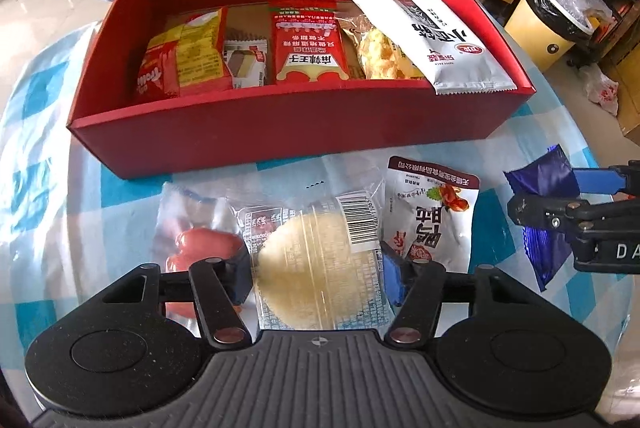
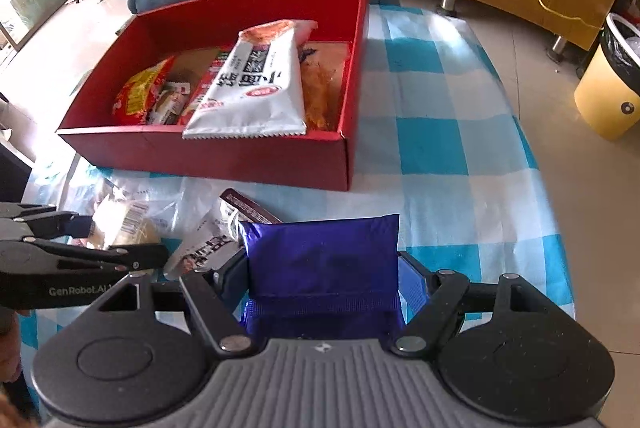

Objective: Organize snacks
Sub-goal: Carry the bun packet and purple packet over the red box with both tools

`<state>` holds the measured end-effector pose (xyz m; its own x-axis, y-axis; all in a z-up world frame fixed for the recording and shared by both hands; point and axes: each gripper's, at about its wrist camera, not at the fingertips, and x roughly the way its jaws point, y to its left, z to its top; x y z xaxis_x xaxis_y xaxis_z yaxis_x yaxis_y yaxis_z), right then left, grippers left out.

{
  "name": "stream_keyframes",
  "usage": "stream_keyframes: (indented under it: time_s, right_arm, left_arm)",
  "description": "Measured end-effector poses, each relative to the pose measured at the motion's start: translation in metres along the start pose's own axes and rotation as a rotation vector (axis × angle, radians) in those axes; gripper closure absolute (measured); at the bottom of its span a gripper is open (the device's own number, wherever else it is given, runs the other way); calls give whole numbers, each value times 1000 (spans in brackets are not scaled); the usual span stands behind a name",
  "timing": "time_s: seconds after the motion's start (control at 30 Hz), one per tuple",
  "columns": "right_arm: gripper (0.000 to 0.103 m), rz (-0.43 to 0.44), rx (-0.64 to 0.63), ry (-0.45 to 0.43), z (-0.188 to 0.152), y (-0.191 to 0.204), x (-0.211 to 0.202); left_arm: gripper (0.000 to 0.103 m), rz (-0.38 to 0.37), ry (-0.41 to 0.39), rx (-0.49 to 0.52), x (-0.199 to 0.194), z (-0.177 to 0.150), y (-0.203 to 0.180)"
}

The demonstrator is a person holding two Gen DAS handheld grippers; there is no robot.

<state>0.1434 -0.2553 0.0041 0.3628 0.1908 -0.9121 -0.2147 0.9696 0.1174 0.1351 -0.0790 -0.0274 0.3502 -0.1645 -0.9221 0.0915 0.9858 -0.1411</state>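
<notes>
- Left gripper (image 1: 316,268) is down over the blue-checked tablecloth (image 1: 52,156), its blue pads pressed against both sides of a clear-wrapped round rice cracker (image 1: 316,268) — clamped on it.
- That cracker packet lies on the cloth in front of the red box (image 1: 280,132), between a clear packet with something red inside (image 1: 200,240) and a white pouch with black Chinese lettering (image 1: 430,224).
- Right gripper (image 2: 323,268) has a shiny blue packet (image 2: 323,260) squeezed between its fingers, held clear of the cloth just right of the white pouch.
- From the left wrist view, the same blue packet shows at the right edge, pinched in the other tool's jaws.
- The red box sits open at the far side of the table, already holding a row of snacks: a yellow-and-red pack (image 1: 200,56), a red-and-white sachet (image 1: 308,44), a puffy yellow pastry (image 1: 380,56).
- A long white noodle-style packet (image 1: 432,36) leans across the box's right end, its serrated edge overhanging the near wall.
- A yellow waste bin (image 2: 608,84) stands on the floor to the right.
</notes>
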Motion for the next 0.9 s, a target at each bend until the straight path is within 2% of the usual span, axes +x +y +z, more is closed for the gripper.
stream_keyframes:
  time_s: [0.43,0.9]
  right_arm:
    - [33,8,3,-54,5,8,-17]
    - [33,60,-7,-137,22,28,-40]
  left_arm:
    - [36,-13,-54,-7,-23,3,2]
    - [36,-47,-113,-29,-47,11,7]
